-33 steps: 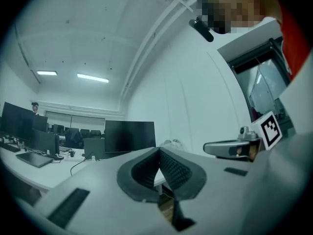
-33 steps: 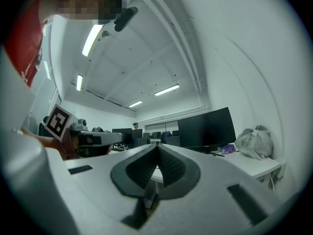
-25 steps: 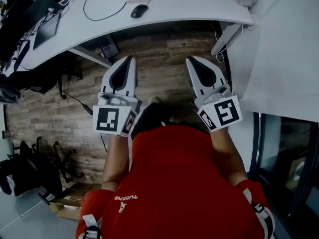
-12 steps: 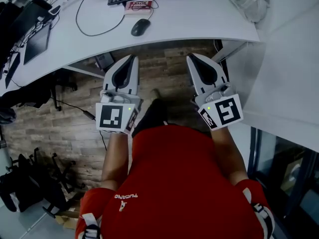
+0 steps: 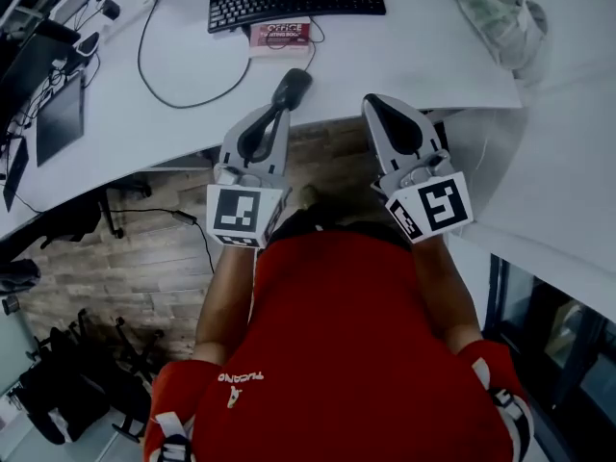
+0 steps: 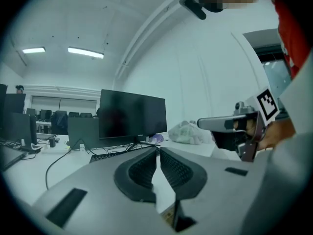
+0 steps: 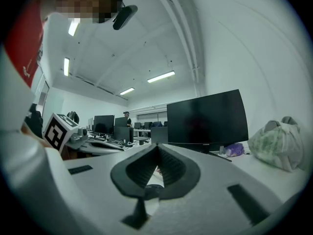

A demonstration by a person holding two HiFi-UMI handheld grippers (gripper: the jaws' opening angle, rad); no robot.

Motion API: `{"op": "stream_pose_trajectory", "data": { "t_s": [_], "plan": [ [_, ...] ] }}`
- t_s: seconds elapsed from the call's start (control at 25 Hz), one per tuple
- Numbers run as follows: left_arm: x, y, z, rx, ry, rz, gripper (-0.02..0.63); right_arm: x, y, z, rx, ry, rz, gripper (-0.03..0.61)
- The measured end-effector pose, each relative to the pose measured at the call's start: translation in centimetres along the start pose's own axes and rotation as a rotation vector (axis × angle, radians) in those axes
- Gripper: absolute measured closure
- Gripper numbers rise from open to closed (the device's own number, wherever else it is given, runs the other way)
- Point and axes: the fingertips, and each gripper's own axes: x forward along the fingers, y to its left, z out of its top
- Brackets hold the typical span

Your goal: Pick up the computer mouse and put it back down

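Observation:
The black computer mouse [image 5: 293, 86] lies near the front edge of the white desk [image 5: 173, 104], its cable running back toward the keyboard. My left gripper [image 5: 273, 112] is shut and holds nothing; in the head view its tips sit just in front of the mouse, and I cannot tell whether they touch it. My right gripper [image 5: 371, 101] is also shut and holds nothing, at the desk edge to the right of the mouse. In the left gripper view the left gripper [image 6: 159, 150] shows its tips together. In the right gripper view the right gripper [image 7: 157, 147] does too.
A black keyboard [image 5: 294, 0] and a pink box [image 5: 280, 34] lie behind the mouse. A plastic bag [image 5: 496, 12] sits at the desk's right end. A dark tablet [image 5: 58, 104] and cables are at the left. A monitor [image 6: 132, 114] stands at the back.
The person has stepped up to the desk. Both shut grippers moved forward from over the wooden floor to the desk edge, and the left one came up to the mouse.

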Motion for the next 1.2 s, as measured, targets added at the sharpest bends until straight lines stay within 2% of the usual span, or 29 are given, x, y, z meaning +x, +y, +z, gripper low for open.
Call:
{"op": "stream_pose_trajectory", "data": {
  "t_s": [0.28, 0.4, 0.56, 0.72, 0.96, 1.2],
  "plan": [
    [4.0, 2.9, -2.6, -0.034, 0.102, -0.035, 0.598, 4.4, -1.4, -0.7, -0.005, 0.036, -0.014, 0.574],
    [5.3, 3.1, -4.1, -0.037, 0.163, -0.062, 0.517, 5.5, -2.2, -1.2, -0.001, 0.048, -0.006, 0.574],
    [7.0, 3.3, -6.0, -0.034, 0.224, -0.072, 0.452, 6.8, -3.0, -1.6, 0.001, 0.060, 0.029, 0.574],
    [8.9, 3.9, -8.4, -0.016, 0.265, -0.054, 0.412, 7.8, -4.6, -1.7, 0.000, 0.067, 0.052, 0.574],
    [11.0, 4.2, -12.5, -0.005, 0.391, -0.059, 0.355, 8.9, -6.3, -2.7, 0.013, 0.087, 0.076, 0.574],
    [12.1, 4.4, -15.5, 0.002, 0.487, -0.069, 0.336, 9.8, -6.9, -3.3, 0.021, 0.098, 0.096, 0.574]
  ]
}}
